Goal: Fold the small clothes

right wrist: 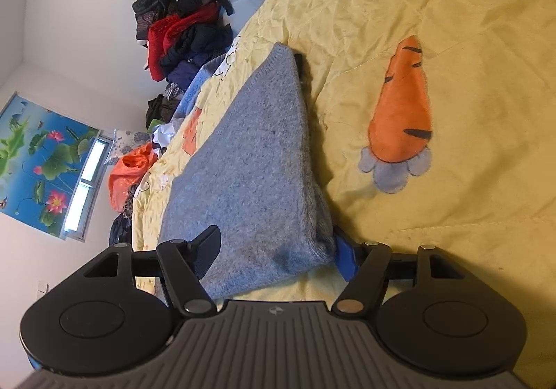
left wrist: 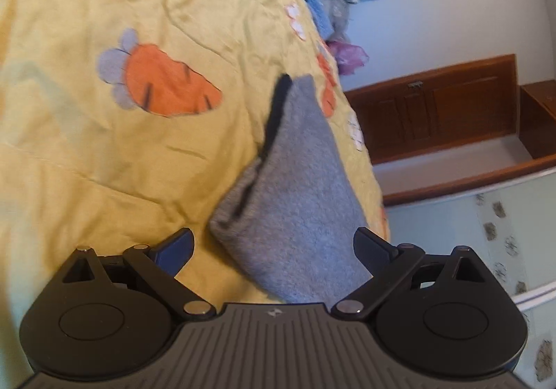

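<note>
Left gripper [left wrist: 274,244]: jaws spread wide, folded grey knit garment [left wrist: 295,187] between them, pads not pressing it. Right gripper [right wrist: 278,246]: jaws parted, straddling the same garment's near corner, no clamp evident. Garment: lies folded on yellow carrot-print bedspread [left wrist: 104,180], near its edge, a dark trim along one side. Clothes pile [right wrist: 180,38]: beyond the garment. No legible writing; small emblem on each gripper body.

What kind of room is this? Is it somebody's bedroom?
Most likely a bedroom. A yellow quilt with carrot pictures covers what looks like a bed, a pile of clothes sits beside it, and a grey knitted garment lies folded on top.
</note>
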